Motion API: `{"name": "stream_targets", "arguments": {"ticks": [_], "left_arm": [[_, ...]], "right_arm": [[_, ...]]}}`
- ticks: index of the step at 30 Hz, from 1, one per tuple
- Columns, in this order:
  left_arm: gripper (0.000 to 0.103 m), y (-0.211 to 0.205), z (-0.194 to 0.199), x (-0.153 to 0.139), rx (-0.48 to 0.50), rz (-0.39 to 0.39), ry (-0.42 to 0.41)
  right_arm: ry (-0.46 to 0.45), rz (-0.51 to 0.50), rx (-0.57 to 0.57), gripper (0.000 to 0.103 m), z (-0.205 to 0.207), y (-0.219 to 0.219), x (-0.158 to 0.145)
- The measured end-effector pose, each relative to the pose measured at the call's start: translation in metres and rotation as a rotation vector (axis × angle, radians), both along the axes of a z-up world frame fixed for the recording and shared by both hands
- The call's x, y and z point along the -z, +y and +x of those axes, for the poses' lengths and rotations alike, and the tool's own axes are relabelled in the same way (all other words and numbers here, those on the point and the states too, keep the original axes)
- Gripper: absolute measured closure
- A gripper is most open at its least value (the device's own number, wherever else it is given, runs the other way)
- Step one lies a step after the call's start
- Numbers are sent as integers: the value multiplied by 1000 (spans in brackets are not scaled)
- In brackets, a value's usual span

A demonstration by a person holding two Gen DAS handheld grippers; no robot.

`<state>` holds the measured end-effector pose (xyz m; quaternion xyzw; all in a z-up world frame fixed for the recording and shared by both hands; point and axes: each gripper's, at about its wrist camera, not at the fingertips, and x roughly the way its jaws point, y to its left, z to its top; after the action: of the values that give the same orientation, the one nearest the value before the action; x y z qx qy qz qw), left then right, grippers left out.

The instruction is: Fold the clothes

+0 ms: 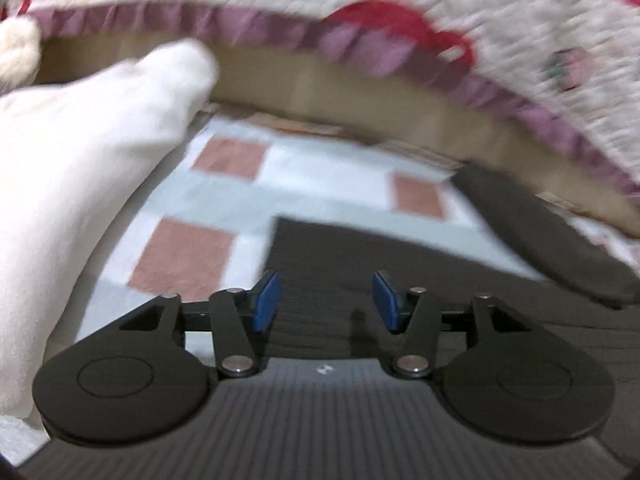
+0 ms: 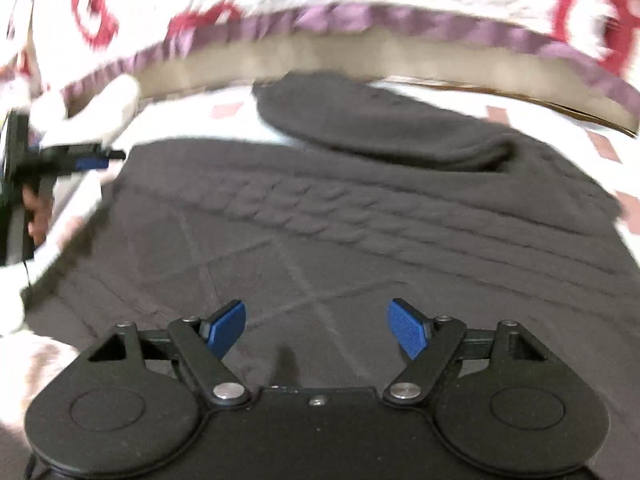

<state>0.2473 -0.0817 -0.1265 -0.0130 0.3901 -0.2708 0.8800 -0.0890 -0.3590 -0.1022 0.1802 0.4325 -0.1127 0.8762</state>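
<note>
A dark grey cable-knit sweater lies flat on a bed sheet with pink squares. One sleeve is folded across its top. My right gripper is open and empty, just above the sweater's middle. My left gripper is open and empty over the sweater's edge, with the sleeve to its right. The left gripper also shows in the right wrist view at the sweater's far left corner.
A white garment or pillow lies to the left of the sweater. A quilt with red patterns and a purple frilled border hangs behind, over a tan board. Both views are motion-blurred.
</note>
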Motion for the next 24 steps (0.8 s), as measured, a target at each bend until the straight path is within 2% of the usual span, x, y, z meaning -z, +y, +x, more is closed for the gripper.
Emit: {"name": "stream_targets", "arguments": {"ticks": [2, 6, 10, 13, 16, 20, 24], "left_arm": [[43, -4, -18, -6, 60, -8, 1], [43, -20, -54, 3, 171, 22, 71], [43, -31, -96, -17, 298, 34, 21], [43, -25, -119, -45, 330, 1, 3], [43, -12, -136, -71, 357, -53, 29], [43, -4, -171, -101, 470, -36, 44], [43, 5, -210, -117, 574, -30, 131]], "right_arm": [[-17, 40, 47, 20, -36, -13, -20], [-34, 145, 132, 20, -113, -30, -48], [-29, 208, 148, 20, -176, -31, -64], [-2, 126, 79, 20, -202, -12, -73], [10, 42, -35, 20, -219, 12, -75], [33, 6, -116, 21, -228, 28, -55], [95, -88, -140, 21, -228, 36, -30]]}}
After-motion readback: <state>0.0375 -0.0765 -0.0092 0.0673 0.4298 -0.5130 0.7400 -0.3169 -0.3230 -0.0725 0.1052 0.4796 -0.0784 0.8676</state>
